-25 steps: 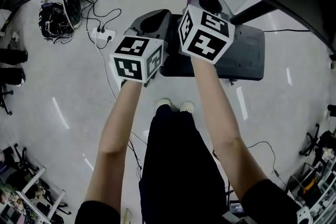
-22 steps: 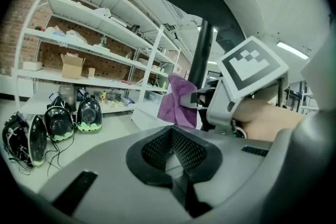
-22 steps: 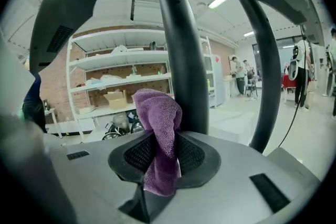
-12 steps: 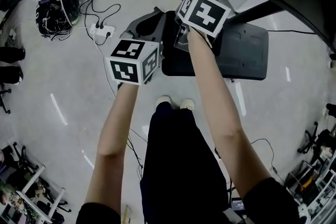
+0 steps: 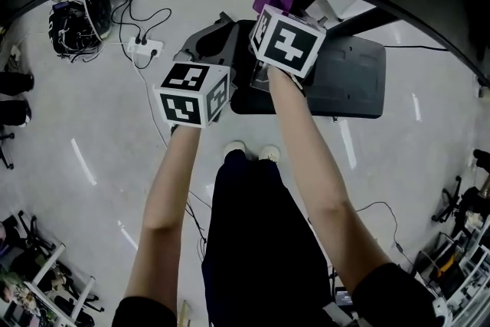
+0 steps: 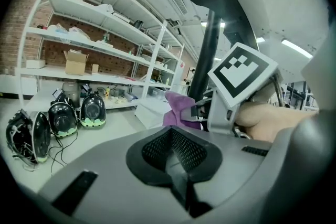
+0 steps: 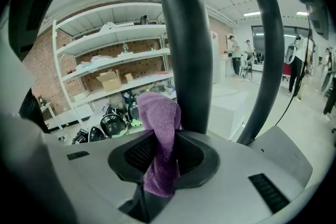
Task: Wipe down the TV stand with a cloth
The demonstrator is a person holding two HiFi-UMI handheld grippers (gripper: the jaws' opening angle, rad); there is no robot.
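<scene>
The person stands over the TV stand, whose dark base plate lies flat on the floor just ahead of the person's shoes. The right gripper has its fingers closed on a purple cloth. One fold is pinched, and the rest bunches up above the fingers and hangs a little below them. In the right gripper view the cloth sits right against the black upright pole of the stand, though actual contact cannot be confirmed. A second, slanted bar rises further right. The left gripper has its fingers together with nothing between them. It is held off to the side of the stand and looks across at the cloth and the pole.

Judging from this, the wipe is on the upright, and the base is probably not yet done. The main risk is the grip. Only a small part of the cloth is clamped, so dragging it hard along the pole could pull it free or roll it aside, leaving the bare fingers to scrape the pole. Nothing braces the stand, so a firm sideways push could shift or rock it. A power strip with loose cables lies on the floor near the left side and could catch a foot if the person steps around.
</scene>
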